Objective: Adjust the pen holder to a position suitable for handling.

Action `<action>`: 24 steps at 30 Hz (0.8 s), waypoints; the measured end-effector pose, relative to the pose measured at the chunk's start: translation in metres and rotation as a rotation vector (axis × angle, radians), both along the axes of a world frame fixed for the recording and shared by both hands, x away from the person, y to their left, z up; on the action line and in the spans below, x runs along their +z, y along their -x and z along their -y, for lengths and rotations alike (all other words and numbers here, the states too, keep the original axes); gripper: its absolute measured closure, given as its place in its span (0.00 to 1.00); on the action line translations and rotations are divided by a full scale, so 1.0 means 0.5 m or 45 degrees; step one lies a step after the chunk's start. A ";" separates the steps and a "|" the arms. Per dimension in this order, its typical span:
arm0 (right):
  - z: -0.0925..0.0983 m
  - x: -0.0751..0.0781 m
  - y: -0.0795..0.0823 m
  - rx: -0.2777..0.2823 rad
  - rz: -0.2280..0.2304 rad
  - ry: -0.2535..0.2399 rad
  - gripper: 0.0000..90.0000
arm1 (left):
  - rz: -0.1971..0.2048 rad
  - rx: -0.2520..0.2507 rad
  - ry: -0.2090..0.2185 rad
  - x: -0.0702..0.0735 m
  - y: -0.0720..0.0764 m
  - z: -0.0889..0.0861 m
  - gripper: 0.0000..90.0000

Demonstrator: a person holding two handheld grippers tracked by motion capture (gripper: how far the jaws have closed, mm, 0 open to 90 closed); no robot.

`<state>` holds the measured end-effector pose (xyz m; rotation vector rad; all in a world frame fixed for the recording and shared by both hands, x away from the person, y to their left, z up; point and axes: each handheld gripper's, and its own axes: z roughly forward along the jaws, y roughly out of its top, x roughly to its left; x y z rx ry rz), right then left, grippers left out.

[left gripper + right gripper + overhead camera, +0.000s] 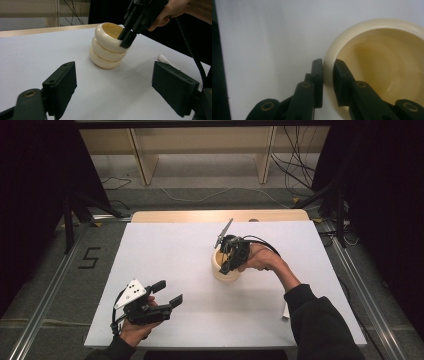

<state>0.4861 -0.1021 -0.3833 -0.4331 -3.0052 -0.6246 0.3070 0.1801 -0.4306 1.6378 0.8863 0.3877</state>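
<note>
One cream stack of three ring-shaped bulges (107, 46), open at the top, stood on the white desk (165, 255), right of its centre and nearer the far edge than the near one. The right hand-held gripper (327, 75) reached down onto it, its two jaws narrowed on the top rim, one outside and one inside the hollow. The left hand-held gripper (167, 294) rested near the desk's near left corner, jaws wide and holding nothing. One small white tube-like object (165, 60) lay near the desk's near right corner, well apart from the stack.
</note>
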 end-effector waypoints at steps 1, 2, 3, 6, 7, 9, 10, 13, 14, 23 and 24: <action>0.002 0.001 -0.002 -0.009 0.020 0.003 0.87 | -0.001 0.000 0.000 0.000 0.000 0.000 0.21; 0.003 0.002 -0.004 -0.018 0.029 0.003 0.86 | -0.001 -0.001 -0.001 0.000 0.000 0.000 0.21; 0.004 0.002 -0.007 -0.012 0.041 -0.003 0.86 | -0.001 -0.001 -0.002 0.000 0.000 0.001 0.21; 0.003 0.002 -0.011 -0.021 0.077 -0.008 0.84 | -0.002 0.000 0.000 0.000 0.000 0.001 0.21; 0.002 0.001 -0.013 -0.011 0.086 -0.012 0.84 | -0.001 0.000 -0.001 0.000 0.000 0.000 0.21; -0.001 0.001 -0.013 -0.005 0.093 -0.007 0.83 | 0.000 0.000 0.001 0.000 0.000 0.000 0.21; -0.004 0.000 -0.013 -0.002 0.101 -0.007 0.83 | -0.001 0.000 0.001 0.000 0.000 0.000 0.21; -0.010 0.001 -0.012 -0.017 0.108 -0.002 0.80 | 0.000 -0.001 0.000 0.000 0.000 0.000 0.21; -0.010 0.003 -0.013 -0.014 0.112 -0.006 0.79 | 0.001 0.000 0.001 0.000 0.000 0.000 0.21; -0.007 0.030 -0.010 -0.064 0.126 -0.034 0.65 | 0.001 0.000 0.001 0.000 0.000 0.000 0.21; -0.005 0.033 -0.008 -0.075 0.123 -0.033 0.63 | 0.001 0.000 0.001 0.000 0.000 0.000 0.21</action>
